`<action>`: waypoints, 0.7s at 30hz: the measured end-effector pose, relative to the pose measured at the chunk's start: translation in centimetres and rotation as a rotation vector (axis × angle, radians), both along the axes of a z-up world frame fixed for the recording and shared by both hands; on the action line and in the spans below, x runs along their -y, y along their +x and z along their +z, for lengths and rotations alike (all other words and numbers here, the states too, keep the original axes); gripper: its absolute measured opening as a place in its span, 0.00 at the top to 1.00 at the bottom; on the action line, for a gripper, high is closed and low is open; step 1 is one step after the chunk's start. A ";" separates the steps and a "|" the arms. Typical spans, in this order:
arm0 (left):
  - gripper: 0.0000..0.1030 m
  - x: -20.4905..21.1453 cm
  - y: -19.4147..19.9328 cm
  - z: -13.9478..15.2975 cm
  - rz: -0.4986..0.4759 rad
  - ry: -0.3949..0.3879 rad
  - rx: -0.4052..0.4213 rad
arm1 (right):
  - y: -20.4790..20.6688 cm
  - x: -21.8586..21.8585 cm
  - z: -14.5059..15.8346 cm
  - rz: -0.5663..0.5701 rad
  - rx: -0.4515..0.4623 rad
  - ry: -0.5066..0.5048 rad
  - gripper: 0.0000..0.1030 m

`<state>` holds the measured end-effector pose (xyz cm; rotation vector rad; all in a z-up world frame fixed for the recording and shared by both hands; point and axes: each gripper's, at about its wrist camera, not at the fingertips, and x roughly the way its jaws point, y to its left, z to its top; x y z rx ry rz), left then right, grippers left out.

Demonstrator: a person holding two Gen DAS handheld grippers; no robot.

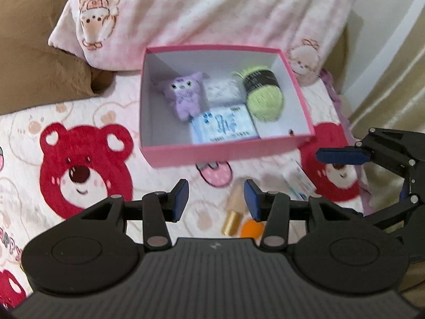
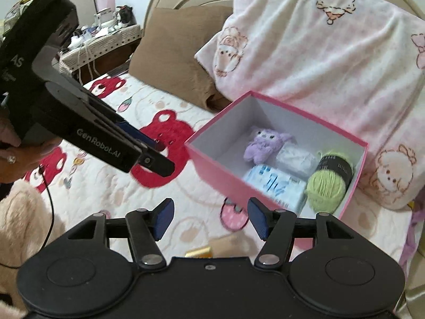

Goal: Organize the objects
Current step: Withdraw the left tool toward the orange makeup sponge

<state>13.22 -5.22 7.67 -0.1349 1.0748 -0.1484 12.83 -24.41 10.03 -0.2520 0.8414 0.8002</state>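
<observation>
Both grippers above the bedspread, jaws apart, nothing between them.
Pink box holds purple toy, green yarn, blue pack, possibly a white pouch; left gripper, right gripper.

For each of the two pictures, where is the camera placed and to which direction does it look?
Left wrist view: sits on the left gripper, looks down at the pink box on the bear blanket; its own open fingers show, and the right gripper at the right edge.
Right wrist view: sits on the right gripper, looks down at the box from its near corner; its open fingers show, plus the left gripper and a hand.
Both share the box, purple plush, green yarn and pillows.
</observation>
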 end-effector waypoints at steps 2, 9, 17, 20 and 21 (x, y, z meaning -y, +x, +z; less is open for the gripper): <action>0.56 0.4 -1.1 -0.1 -0.012 -0.002 -0.004 | -1.4 0.3 -0.1 0.011 -0.005 -0.007 0.35; 0.52 1.6 -4.2 -1.5 -0.039 -0.013 -0.028 | -5.7 0.7 -1.4 0.073 -0.011 -0.049 0.35; 0.52 2.2 -5.5 -5.8 -0.041 -0.062 -0.067 | -7.3 0.4 -5.6 0.075 -0.023 -0.058 0.33; 0.52 2.3 -5.7 -7.7 -0.037 -0.074 -0.060 | -7.1 0.2 -7.8 0.037 -0.031 -0.067 0.33; 0.52 2.4 -5.8 -8.3 -0.040 -0.077 -0.054 | -7.0 0.1 -8.4 0.031 -0.035 -0.066 0.33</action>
